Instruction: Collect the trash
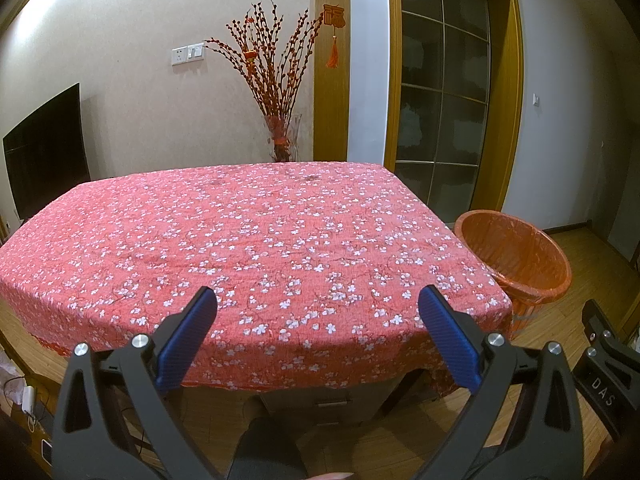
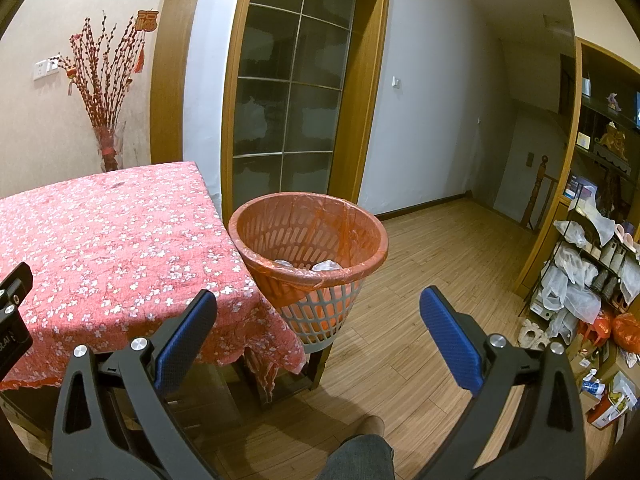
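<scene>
right wrist view: right gripper (image 2: 318,306) open, empty; basket (image 2: 310,264) just ahead, off table's (image 2: 120,232) right edge, crumpled trash (image 2: 328,266) inside. left gripper (image 1: 318,306) open, empty, farther, over near edge.

The desk cloth (image 1: 256,240) is salmon red, covered in small white blossoms. The trash basket (image 2: 320,312) at 3 o'clock of it is grey lattice with an orange-red liner (image 2: 352,232). Both hand-held grippers have black frames with bright blue ribbed pads (image 1: 448,340). The floor (image 2: 420,248) is warm tan wood plank, and the red berry branches (image 1: 272,64) sit against a cream wall.
</scene>
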A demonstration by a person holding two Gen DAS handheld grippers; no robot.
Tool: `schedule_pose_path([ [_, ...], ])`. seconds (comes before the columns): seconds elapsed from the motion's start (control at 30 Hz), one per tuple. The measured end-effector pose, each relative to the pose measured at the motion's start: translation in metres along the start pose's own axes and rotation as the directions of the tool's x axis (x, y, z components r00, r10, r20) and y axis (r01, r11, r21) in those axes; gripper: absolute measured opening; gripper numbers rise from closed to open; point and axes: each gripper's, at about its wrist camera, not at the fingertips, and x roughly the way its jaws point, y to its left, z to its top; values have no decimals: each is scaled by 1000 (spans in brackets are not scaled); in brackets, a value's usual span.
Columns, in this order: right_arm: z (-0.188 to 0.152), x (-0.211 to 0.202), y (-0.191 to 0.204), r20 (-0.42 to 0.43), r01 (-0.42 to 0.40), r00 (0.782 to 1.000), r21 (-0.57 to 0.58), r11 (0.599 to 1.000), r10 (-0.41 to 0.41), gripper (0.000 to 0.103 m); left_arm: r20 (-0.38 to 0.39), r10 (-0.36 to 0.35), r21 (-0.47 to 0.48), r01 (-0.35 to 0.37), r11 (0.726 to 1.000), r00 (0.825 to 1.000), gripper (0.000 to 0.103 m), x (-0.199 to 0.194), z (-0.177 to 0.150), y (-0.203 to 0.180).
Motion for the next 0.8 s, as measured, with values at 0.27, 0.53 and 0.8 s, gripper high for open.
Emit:
schedule_pose_path([
  [0.27,0,0,0,0,0,1000,0,1000,0,100,-2,-1,1,1,1000,1000,99,0,0,0],
  [0.53,1,0,0,-1,0,1000,0,1000,0,100,-6,0,3,0,1000,1000,99,0,-3,1],
  [0.8,1,0,0,-2,-1,1000,0,1000,1,100,-11,1,5,-1,1000,1000,99,3,-2,4],
])
